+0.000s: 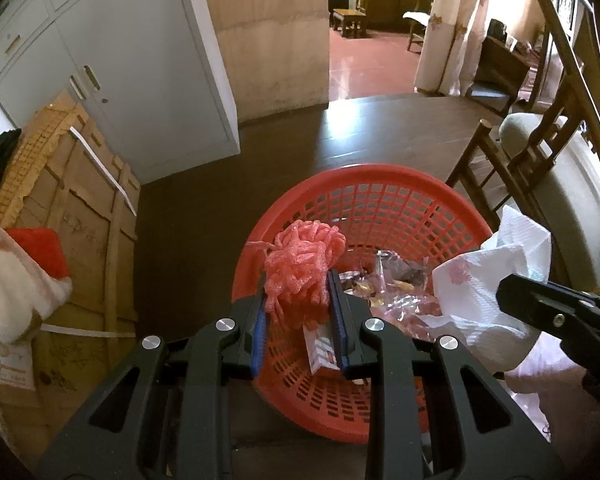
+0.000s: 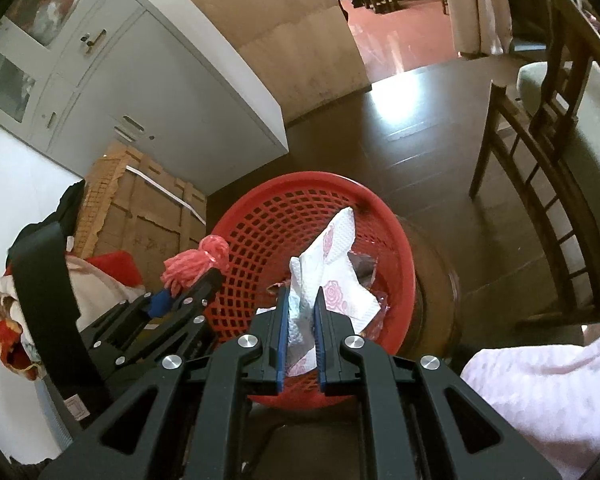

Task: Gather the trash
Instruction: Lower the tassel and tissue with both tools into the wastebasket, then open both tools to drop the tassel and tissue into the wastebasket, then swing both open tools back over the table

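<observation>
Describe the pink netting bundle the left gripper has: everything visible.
The pink netting bundle is a crumpled wad of coral-pink foam-like mesh, strands looping into a rounded clump. The left gripper is shut on it, blue pads pressing both sides, most of the wad sticking out past the fingertips. It hangs above the near-left inside of the red basket, not resting on the wrappers below. From the right wrist view it reads as a fuzzy ball.

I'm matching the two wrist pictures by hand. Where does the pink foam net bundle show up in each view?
Left wrist: the pink foam net bundle sits centre frame, clamped between the left tool's blue pads, over the basket.
Right wrist: the bundle is left of centre, at the tip of the left tool, beside the basket's left rim.
Shared landmark: the red basket.
</observation>
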`<state>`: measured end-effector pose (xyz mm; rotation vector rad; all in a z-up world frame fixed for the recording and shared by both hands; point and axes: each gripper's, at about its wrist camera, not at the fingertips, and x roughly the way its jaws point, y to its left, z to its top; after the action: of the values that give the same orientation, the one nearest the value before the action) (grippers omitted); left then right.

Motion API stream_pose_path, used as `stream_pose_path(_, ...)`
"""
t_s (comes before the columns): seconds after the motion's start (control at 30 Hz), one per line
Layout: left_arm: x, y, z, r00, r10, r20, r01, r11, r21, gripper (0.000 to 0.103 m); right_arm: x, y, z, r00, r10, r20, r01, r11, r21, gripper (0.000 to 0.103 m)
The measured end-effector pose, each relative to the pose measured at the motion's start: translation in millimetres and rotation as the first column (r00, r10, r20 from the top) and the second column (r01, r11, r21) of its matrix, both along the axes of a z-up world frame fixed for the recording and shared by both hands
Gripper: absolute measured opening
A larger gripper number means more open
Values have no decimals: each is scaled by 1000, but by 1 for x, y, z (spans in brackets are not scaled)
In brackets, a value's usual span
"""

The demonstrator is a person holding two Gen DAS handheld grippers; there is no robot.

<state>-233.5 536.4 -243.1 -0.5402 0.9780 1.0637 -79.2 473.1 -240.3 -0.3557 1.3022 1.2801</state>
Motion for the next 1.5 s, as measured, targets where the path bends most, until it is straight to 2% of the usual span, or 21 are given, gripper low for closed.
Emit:
stream_pose_path(0.13, 0, 2, -4, 1000, -2, 9, 1, 1000, 5, 28, -1, 8, -8, 1000, 8, -5, -8, 1000, -13, 15)
stream_pose_path(0.23, 0, 4, -9, 1000, -7, 15, 7, 1000, -7, 31, -3, 12, -10, 1000, 5, 2, -5, 1000, -19, 20)
stream_pose_path(0.27, 0, 4, -9, 1000, -7, 15, 8, 1000, -7, 33, -2, 13, -10, 1000, 1, 2, -1, 1000, -20, 29)
stream_pose_path(0.3, -1, 5, -9, 1000, -5, 14, 5, 1000, -8, 39, -1, 12, -10, 1000, -6, 1, 6, 1000, -15, 39)
stream_pose_path(0.33, -1, 5, -9, 1000, -3, 14, 3, 1000, -7, 43, 0, 10, -8, 1000, -15, 5, 15, 1000, -7, 41)
stream_pose_path(0.4, -2, 5, -7, 1000, 3, 11, -3, 1000, 3, 53, 2, 9, -6, 1000, -22, 4, 22, 1000, -2, 41)
stream_pose_path(0.47, -1, 6, -3, 1000, 7, -4, -7, 1000, 22, 56, 5, 6, -5, 999, -34, -4, 34, 999, -1, 41)
stream_pose_path(0.63, -4, 3, 12, 1000, 10, 16, -11, 999, 44, 60, 15, -7, 10, 998, -65, -23, 66, 998, 17, 41)
stream_pose_path(0.77, -10, -3, 40, 997, 12, 73, -17, 998, 60, 63, 19, -25, 44, 997, -81, -1, 81, 993, 83, 41)
stream_pose_path(0.87, -11, -17, 74, 992, -17, 125, 2, 993, 118, 75, 16, -51, 81, 993, -88, 84, 76, 988, 135, 51)
stream_pose_path(0.9, -11, -24, 86, 989, -30, 143, 9, 990, 143, 77, 16, -61, 92, 989, -99, 111, 81, 984, 157, 55)
stream_pose_path(1.0, -8, -39, 112, 983, -62, 174, 27, 981, 194, 80, 15, -94, 126, 977, -132, 168, 94, 971, 221, 59)
stream_pose_path(1.1, -3, -57, 138, 975, -97, 199, 56, 978, 199, 83, 17, -129, 154, 961, -163, 222, 99, 957, 272, 64)
stream_pose_path(1.17, 0, -68, 152, 967, -128, 221, 83, 976, 202, 85, 19, -146, 167, 953, -187, 239, 112, 948, 297, 69)
stream_pose_path(1.3, 3, -98, 181, 952, -184, 246, 118, 959, 257, 92, 26, -190, 190, 928, -254, 272, 149, 923, 354, 77)
stream_pose_path(1.4, 11, -119, 194, 943, -218, 251, 143, 948, 286, 95, 32, -220, 197, 906, -298, 301, 180, 914, 365, 79)
stream_pose_path(1.5, 21, -142, 207, 929, -273, 250, 188, 930, 315, 95, 40, -249, 200, 895, -340, 289, 217, 897, 384, 81)
